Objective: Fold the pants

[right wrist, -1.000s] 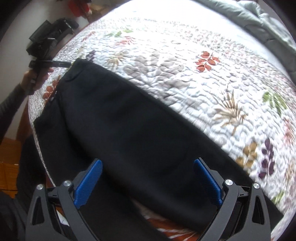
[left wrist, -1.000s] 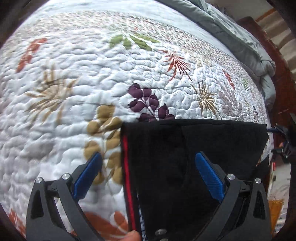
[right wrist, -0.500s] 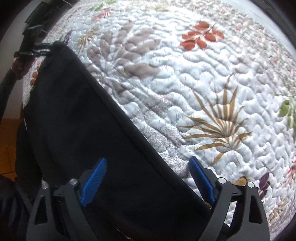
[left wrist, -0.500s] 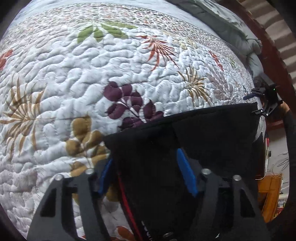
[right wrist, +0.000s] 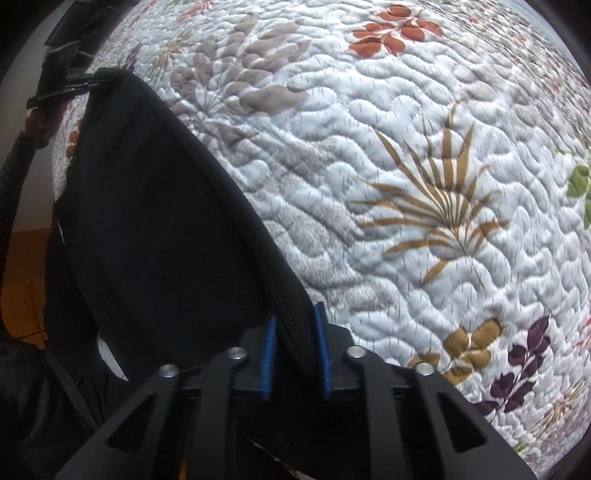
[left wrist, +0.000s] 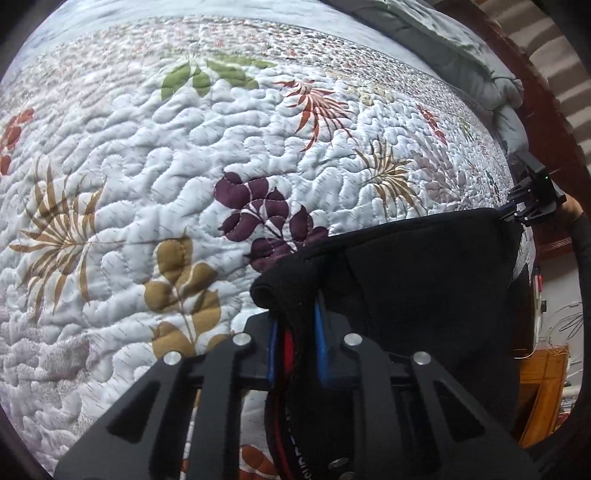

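On a quilted bedspread [left wrist: 147, 155], white ground, stitched in wavy lines:
- Black pants [left wrist: 424, 280]: spread along the near edge of the bed, one end bunched and rolled where pinched. Red stripe [left wrist: 289, 343] along a seam at that end. White lettering beside the stripe, low in the left wrist view, too cropped and blurred to read. No other writing or brand mark legible anywhere.
- Left gripper [left wrist: 295, 347]: blue pads pressed together on the bunched end of the pants, red stripe caught between them. Seen far off in the right wrist view [right wrist: 66, 83], at the far corner of the same garment, with a hand [right wrist: 38, 123] and dark sleeve behind it.
- Right gripper [right wrist: 295, 354]: jaws closing, blue pads tight against both sides of the stitched edge of the pants [right wrist: 155, 221], fabric filling the gap. Seen far off in the left wrist view [left wrist: 532, 201], at the opposite corner.
- Bedspread motifs: purple leaf sprig [left wrist: 266, 218] just beyond the pants edge; ochre sprig [left wrist: 181, 291] beside the left gripper; tan palm frond [right wrist: 439, 210]; rust-red sprig [right wrist: 391, 33]; green leaves [left wrist: 210, 74]; grey-mauve leaf cluster [right wrist: 236, 74].
- Grey-green duvet [left wrist: 461, 62]: heaped along the far side of the bed.
- Dark wooden bed frame [left wrist: 535, 122]: beyond the duvet.
- Orange wooden furniture [left wrist: 539, 391]: lower right, past the edge of the bed.
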Motion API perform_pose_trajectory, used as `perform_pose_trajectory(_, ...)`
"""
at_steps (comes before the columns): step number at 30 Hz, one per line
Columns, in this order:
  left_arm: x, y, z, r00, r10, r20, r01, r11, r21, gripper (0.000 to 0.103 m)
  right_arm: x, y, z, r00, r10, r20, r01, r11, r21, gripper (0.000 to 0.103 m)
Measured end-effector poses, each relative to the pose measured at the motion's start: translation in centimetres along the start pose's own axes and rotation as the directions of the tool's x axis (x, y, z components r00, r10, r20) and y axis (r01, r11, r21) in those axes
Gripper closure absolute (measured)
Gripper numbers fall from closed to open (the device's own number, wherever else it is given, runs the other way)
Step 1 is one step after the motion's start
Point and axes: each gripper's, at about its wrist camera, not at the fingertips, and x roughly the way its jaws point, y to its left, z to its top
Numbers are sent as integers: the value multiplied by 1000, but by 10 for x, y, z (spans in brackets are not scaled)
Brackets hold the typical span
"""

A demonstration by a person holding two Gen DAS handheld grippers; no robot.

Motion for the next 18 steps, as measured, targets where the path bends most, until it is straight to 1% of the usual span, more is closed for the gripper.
perform_pose_trajectory(3,-12,-9,-2,999,-7,36,6,1000,12,91,-17,8,-21,999,-14,38,14,1000,-2,92)
perform_pose_trajectory(5,-24,-16,-5,998,-10,59,9,1000,24,91,-34,17,-37,997,-39,71,40,999,-10,93)
perform_pose_trajectory(7,-38,-24,-9,996,-15,85,12,999,38,91,-57,32,-56,991,-67,113,71,997,-24,93)
perform_pose_trajectory(10,-67,-40,-21,990,-33,140,23,997,72,91,-72,46,-83,980,-107,169,113,993,-32,93)
perform_pose_trajectory(12,-83,-49,-32,984,-48,172,32,995,93,91,-86,65,-106,967,-143,211,154,987,-36,93)
perform_pose_trajectory(13,-92,-56,-39,980,-57,189,38,994,102,91,-85,75,-106,962,-156,222,169,985,-37,93)
perform_pose_trajectory(14,-98,-61,-45,978,-63,201,42,993,109,91,-90,87,-116,954,-179,241,193,980,-39,93)
perform_pose_trajectory(15,-106,-67,-54,974,-67,215,42,992,119,91,-85,102,-120,946,-195,259,211,977,-37,93)
perform_pose_trajectory(17,-117,-76,-72,969,-76,236,45,990,131,91,-87,126,-142,924,-233,303,254,967,-32,93)
perform_pose_trajectory(18,-122,-79,-82,967,-80,243,47,990,137,91,-78,143,-142,913,-254,320,275,961,-22,93)
